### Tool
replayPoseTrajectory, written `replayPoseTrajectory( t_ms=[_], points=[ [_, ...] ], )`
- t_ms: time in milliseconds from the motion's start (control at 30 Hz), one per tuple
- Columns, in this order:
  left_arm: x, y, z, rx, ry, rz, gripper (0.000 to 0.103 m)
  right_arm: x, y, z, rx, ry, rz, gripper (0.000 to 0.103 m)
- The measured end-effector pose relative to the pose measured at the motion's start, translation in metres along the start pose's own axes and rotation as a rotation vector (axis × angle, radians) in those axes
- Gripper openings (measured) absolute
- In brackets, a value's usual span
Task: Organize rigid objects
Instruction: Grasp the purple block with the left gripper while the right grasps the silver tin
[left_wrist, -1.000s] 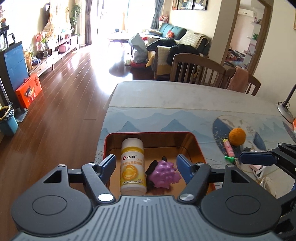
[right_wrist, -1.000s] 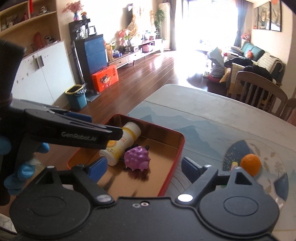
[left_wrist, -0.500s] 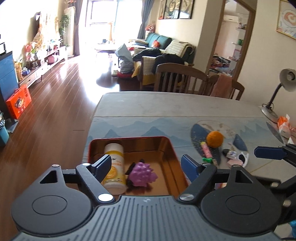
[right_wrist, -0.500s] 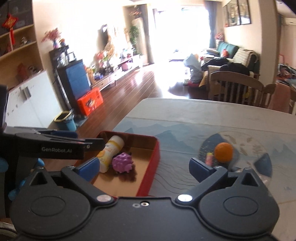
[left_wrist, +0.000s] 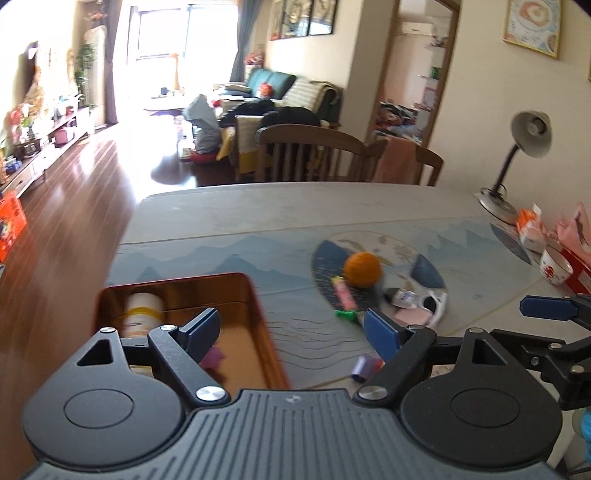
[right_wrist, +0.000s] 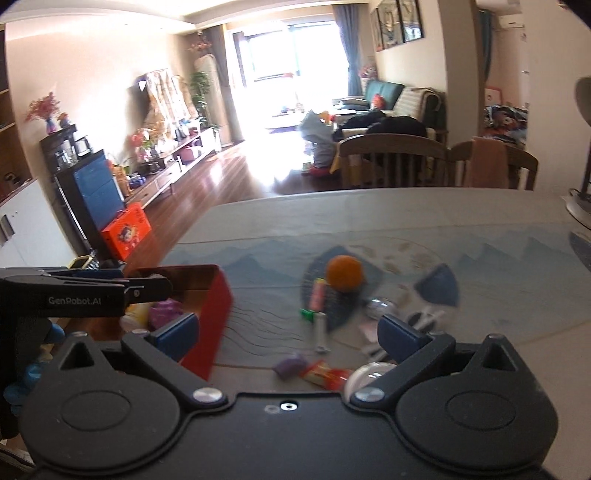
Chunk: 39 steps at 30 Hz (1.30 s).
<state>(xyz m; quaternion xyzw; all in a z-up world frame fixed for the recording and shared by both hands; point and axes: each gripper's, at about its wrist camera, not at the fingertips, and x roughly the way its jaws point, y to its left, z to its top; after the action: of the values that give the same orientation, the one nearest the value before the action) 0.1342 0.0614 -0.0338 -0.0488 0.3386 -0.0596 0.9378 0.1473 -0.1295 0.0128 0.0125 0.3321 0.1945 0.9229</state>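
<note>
A red tin tray (left_wrist: 258, 306) (right_wrist: 218, 306) sits at the table's left edge. It holds a white and yellow bottle (left_wrist: 142, 314) and a purple spiky toy (right_wrist: 164, 314). An orange ball (left_wrist: 362, 269) (right_wrist: 344, 274), a pink tube (left_wrist: 343, 295) (right_wrist: 317, 295), sunglasses (left_wrist: 432, 306), a purple piece (right_wrist: 290, 365) and other small items lie on the mat to the right. My left gripper (left_wrist: 291, 332) is open and empty above the tray's right rim. My right gripper (right_wrist: 288, 332) is open and empty above the loose items.
A desk lamp (left_wrist: 517, 155), a white cup (left_wrist: 554, 266) and pink packages (left_wrist: 576, 229) stand at the table's right end. Wooden chairs (left_wrist: 314, 155) line the far side. The table edge drops to the floor on the left.
Both grippers have swung to the right, away from the tray and toward the loose items around the orange ball. Both stay open and empty.
</note>
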Motion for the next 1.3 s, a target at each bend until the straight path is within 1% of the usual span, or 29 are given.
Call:
replayPoseTrajectory(
  t_ms=[167,300,400,567,733,967,1100,1200,1300],
  points=[
    [0.02,-0.025,-0.004,0.012,0.044,-0.019,0.085,0.002,-0.021,-0.009,0.001,0.024,-0.022,0.103],
    [0.035,-0.041,-0.009,0.027,0.078,-0.01,0.085,0.004,-0.033,-0.017,-0.023,0.055,-0.033,0.103],
    [0.049,-0.053,-0.013,0.031,0.12,-0.029,0.085,0.01,-0.045,-0.024,-0.045,0.089,-0.027,0.103],
    [0.07,-0.073,-0.026,0.084,0.168,-0.009,0.085,0.022,-0.056,-0.033,-0.114,0.151,0.014,0.103],
    [0.09,-0.077,-0.037,0.077,0.204,0.003,0.085,0.033,-0.062,-0.042,-0.181,0.203,0.055,0.103],
    [0.107,-0.08,-0.048,0.074,0.232,0.058,0.085,0.047,-0.068,-0.047,-0.236,0.253,0.109,0.102],
    [0.115,-0.084,-0.052,0.095,0.24,0.082,0.085,0.056,-0.071,-0.049,-0.26,0.273,0.131,0.102],
    [0.122,-0.086,-0.054,0.104,0.242,0.096,0.085,0.063,-0.073,-0.05,-0.27,0.286,0.148,0.1],
    [0.126,-0.086,-0.055,0.11,0.247,0.122,0.085,0.069,-0.075,-0.051,-0.274,0.297,0.16,0.094]
  ],
)
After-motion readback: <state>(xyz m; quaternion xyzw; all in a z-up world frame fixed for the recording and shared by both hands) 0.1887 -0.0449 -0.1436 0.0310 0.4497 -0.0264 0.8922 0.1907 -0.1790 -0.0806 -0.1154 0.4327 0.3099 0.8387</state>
